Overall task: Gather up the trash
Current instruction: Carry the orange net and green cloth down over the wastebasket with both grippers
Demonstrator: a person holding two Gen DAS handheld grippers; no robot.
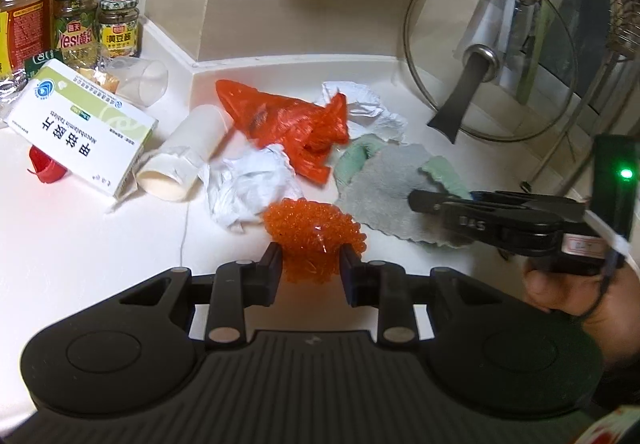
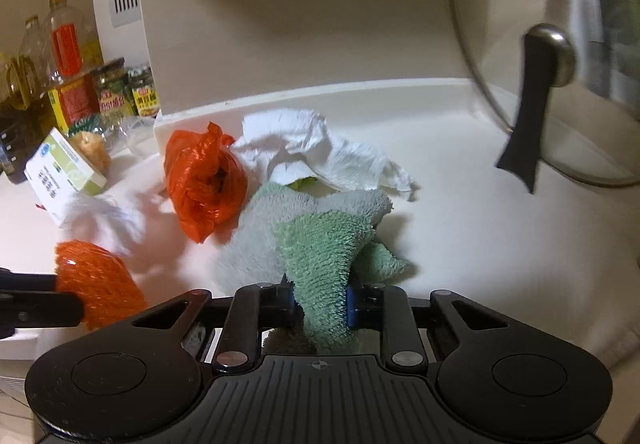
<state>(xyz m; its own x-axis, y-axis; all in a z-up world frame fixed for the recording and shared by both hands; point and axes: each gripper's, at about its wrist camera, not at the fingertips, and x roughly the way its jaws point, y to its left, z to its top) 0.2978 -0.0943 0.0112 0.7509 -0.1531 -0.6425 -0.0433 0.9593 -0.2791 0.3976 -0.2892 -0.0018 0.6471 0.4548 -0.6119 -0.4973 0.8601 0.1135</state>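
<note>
- a white kitchen counter (image 1: 100,244) set into a beige tiled corner, jars and oil bottles at the back left, a glass pot lid (image 1: 488,60) leaning at the right
- the trash lies in a loose heap mid-counter: an orange plastic bag (image 1: 288,124), crumpled white paper (image 1: 248,184), a cardboard tube (image 1: 184,160) and a medicine box (image 1: 84,124)
- the left gripper (image 1: 310,264) is narrowed onto an orange mesh ball (image 1: 314,232), pads pressing both sides, just clear of the heap
- the right gripper (image 2: 320,298) is clamped on a fold of the green-grey cloth (image 2: 320,244), which drapes from its jaws
- risk: the mesh is springy and held only at its near edge, so it may pop free when lifted
- risk: the cloth touches the paper and the bag, so pulling it may drag them along or scatter them
- risk: a wide swing to the right could knock the leaning lid over
</note>
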